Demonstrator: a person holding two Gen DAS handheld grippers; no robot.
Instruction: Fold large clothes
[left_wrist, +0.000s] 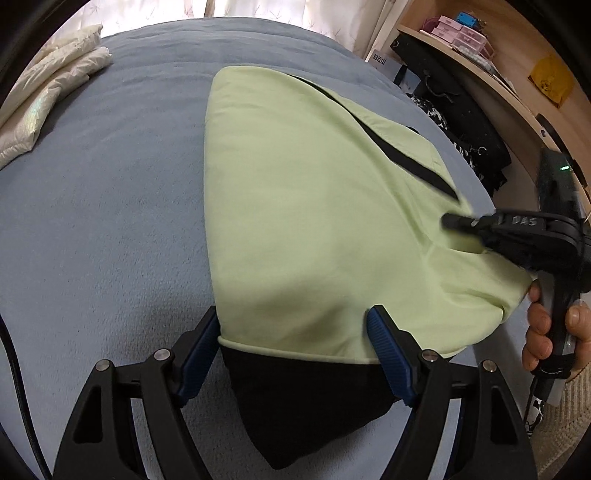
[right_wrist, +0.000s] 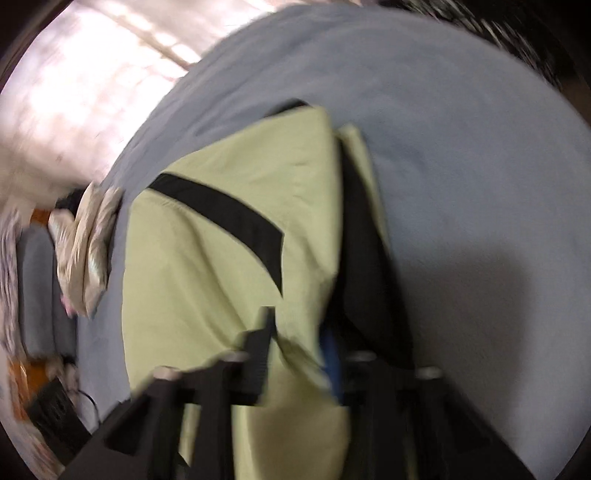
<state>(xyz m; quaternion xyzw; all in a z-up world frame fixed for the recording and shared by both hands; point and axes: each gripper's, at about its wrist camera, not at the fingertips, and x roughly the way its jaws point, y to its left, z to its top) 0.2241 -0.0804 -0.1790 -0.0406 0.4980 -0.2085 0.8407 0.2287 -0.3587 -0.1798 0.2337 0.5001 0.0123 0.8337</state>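
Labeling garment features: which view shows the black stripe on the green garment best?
Left wrist view: the black stripe is sharp, running diagonally across the green garment. The right wrist view also shows the whole stripe, larger, but motion-blurred.

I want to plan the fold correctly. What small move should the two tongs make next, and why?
Probably close the left tongs on the pale green garment with black stripe. Its hem lies between their open blue pads, ungripped, while the right tongs already pinch the cloth on the grey-blue bed cover.
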